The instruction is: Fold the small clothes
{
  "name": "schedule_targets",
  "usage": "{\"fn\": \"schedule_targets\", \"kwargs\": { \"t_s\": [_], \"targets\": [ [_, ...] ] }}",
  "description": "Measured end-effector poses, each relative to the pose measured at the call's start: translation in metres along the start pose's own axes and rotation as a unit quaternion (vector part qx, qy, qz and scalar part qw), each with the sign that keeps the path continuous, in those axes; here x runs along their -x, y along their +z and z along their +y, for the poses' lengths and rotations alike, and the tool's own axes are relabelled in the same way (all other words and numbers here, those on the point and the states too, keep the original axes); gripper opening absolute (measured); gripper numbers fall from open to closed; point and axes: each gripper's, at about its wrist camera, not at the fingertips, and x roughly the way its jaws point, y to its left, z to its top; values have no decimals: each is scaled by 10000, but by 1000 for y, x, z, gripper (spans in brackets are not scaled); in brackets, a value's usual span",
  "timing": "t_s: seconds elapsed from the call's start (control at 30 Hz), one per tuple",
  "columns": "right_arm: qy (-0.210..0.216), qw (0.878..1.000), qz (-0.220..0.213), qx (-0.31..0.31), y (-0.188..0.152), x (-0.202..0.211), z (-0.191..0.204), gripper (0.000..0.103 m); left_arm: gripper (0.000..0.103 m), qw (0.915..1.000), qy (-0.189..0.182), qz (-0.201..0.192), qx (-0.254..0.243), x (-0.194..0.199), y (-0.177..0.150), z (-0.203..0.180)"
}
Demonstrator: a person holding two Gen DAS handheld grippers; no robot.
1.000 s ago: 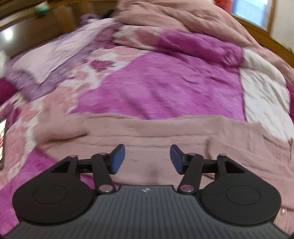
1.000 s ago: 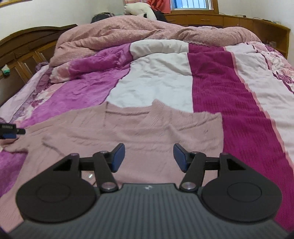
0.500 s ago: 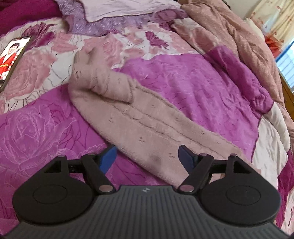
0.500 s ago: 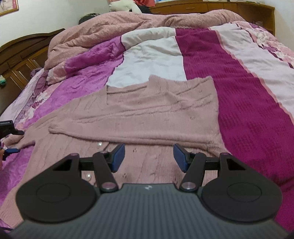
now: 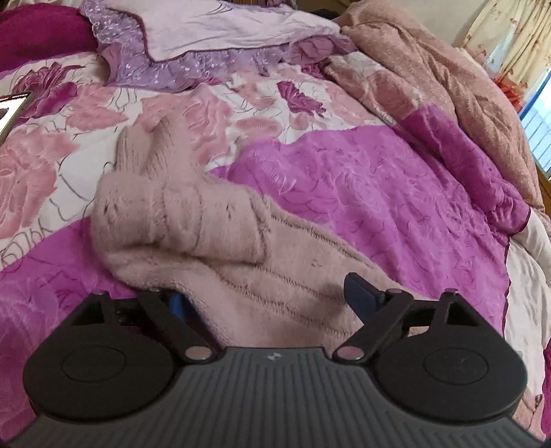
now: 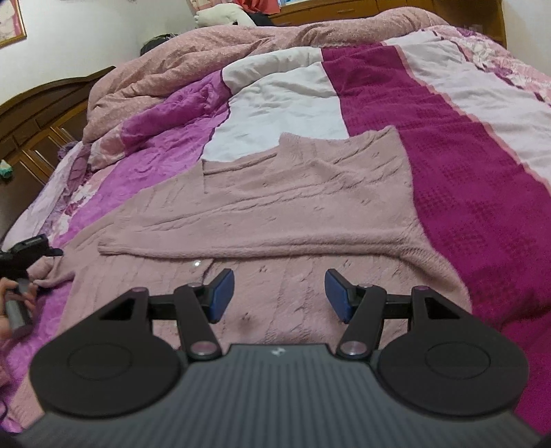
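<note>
A pink knitted sweater point(image 6: 310, 193) lies flat on the bed, one sleeve folded across its body. Its other sleeve point(image 5: 220, 241) stretches to the left, the cuff end doubled over on itself. My left gripper point(image 5: 270, 299) straddles this sleeve low down. Its jaws are opening wide, with the sleeve between them; the left pad is half hidden by the knit and the pads are not pressing. The left gripper point(image 6: 24, 255) also shows at the right wrist view's left edge, held by a hand. My right gripper point(image 6: 279, 294) hovers open over the sweater's lower body with nothing between its fingers.
A phone point(image 5: 10, 110) with a lit screen lies at the far left on the floral bedspread point(image 5: 361, 179). A lilac pillow point(image 5: 224, 31) and a bunched pink duvet point(image 5: 430, 86) fill the back. A wooden headboard point(image 6: 31, 113) stands left of the bed.
My left gripper swung from the sweater's body to the left sleeve, came lower and closer to it, and spread its jaws wider. The right gripper sank a little toward the sweater, jaws unchanged.
</note>
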Motion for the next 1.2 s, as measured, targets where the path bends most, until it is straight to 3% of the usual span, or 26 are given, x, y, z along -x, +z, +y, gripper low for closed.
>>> {"fn": "schedule_targets", "kwargs": {
  "t_s": [0.03,0.1,0.13,0.17,0.23,0.3,0.47,0.73,0.97,1.2],
  "targets": [
    [18,10000,9,-21,-2,0,1,60,85,10000,-35,-38,-22,0,1,0],
    [55,10000,26,-16,-5,-1,3,60,56,9998,7,-162,-66,3,2,1],
    [63,10000,34,3,-6,-1,4,60,33,9998,79,-148,-89,3,3,3],
    [64,10000,39,26,-7,-1,5,60,22,9999,74,-154,-24,4,5,7],
    [47,10000,39,57,-9,-2,6,60,14,9991,-242,-244,231,11,9,17],
    [41,10000,14,44,-9,-1,6,60,13,9973,-512,-404,333,21,12,20],
    [65,9999,-41,-64,-7,0,2,60,11,9884,-1238,-885,-18,58,16,-2],
    [110,9998,-93,-134,-7,2,0,60,11,9582,-2488,-1272,-623,114,4,-71],
    [161,9994,-97,-295,-9,3,-5,60,11,9372,-3168,-1001,-1062,136,-40,-137],
    [181,9991,-152,-354,-9,4,-7,60,11,9310,-3311,-412,-1483,116,-98,-189]
  ]
}}
